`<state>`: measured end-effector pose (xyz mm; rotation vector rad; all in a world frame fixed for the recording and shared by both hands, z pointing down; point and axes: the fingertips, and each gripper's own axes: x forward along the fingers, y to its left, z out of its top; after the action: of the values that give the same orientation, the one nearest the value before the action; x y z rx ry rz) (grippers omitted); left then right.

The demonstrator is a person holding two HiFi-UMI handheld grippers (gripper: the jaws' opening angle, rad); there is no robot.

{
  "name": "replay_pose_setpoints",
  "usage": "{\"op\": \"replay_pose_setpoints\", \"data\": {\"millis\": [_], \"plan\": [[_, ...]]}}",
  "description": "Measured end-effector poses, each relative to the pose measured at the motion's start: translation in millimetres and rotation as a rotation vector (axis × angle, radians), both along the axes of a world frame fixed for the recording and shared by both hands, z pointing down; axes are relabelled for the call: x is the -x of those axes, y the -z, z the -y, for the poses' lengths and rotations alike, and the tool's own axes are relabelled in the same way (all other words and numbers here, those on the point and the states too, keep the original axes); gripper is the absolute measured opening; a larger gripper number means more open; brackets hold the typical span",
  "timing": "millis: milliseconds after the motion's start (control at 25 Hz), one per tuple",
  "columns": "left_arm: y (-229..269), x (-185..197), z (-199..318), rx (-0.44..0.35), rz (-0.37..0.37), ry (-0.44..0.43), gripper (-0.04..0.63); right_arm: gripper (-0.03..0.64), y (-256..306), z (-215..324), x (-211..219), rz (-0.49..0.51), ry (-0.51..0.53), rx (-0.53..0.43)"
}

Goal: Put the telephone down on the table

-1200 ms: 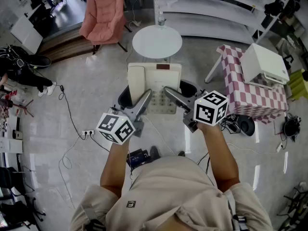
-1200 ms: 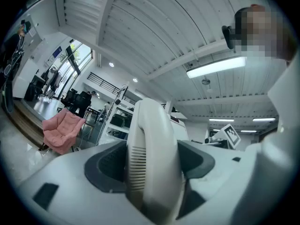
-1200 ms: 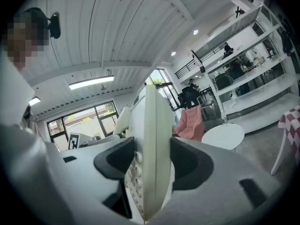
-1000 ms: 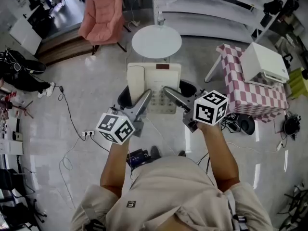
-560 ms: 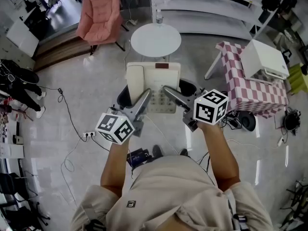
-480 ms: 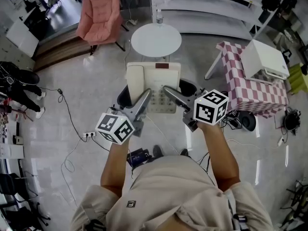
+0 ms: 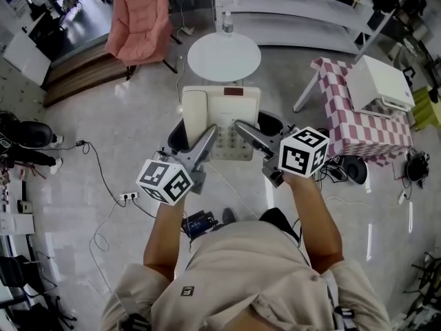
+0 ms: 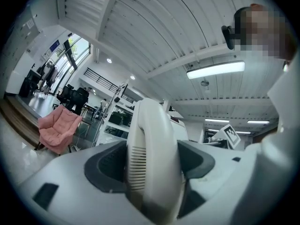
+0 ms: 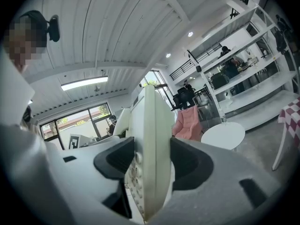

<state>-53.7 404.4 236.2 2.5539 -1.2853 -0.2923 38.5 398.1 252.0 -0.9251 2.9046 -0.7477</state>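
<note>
A cream desk telephone (image 7: 231,109) with its handset (image 7: 194,114) on the left side is held up in the air between both grippers, above the floor. My left gripper (image 7: 200,145) is shut on the handset side (image 8: 152,158). My right gripper (image 7: 249,135) is shut on the telephone's right edge (image 9: 151,149), with keypad buttons showing beside the jaw. A round white table (image 7: 224,56) stands just beyond the telephone; it also shows in the right gripper view as the table (image 9: 225,134).
A pink armchair (image 7: 138,26) stands at the upper left, white shelving (image 7: 296,12) along the back. A checked table (image 7: 358,126) with a white box (image 7: 379,85) is at the right. Cables and a power strip (image 7: 126,196) lie on the floor at the left.
The room has shifted a little in the head view as the person steps; the telephone and both grippers keep the same hold, slightly nearer the round table.
</note>
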Motion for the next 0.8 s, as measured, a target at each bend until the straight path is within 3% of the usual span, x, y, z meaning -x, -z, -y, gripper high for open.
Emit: {"op": "replay_pose_setpoints", "data": {"millis": [360, 800], "plan": [[-2, 2, 30, 0.008, 0.004, 0.005, 0.325, 0.221, -2, 30, 2, 0.005, 0.008, 0.009], [-10, -14, 107, 0.032, 0.034, 0.096, 0.324, 0.221, -12, 116, -13, 0.032, 0.101, 0.031]]}}
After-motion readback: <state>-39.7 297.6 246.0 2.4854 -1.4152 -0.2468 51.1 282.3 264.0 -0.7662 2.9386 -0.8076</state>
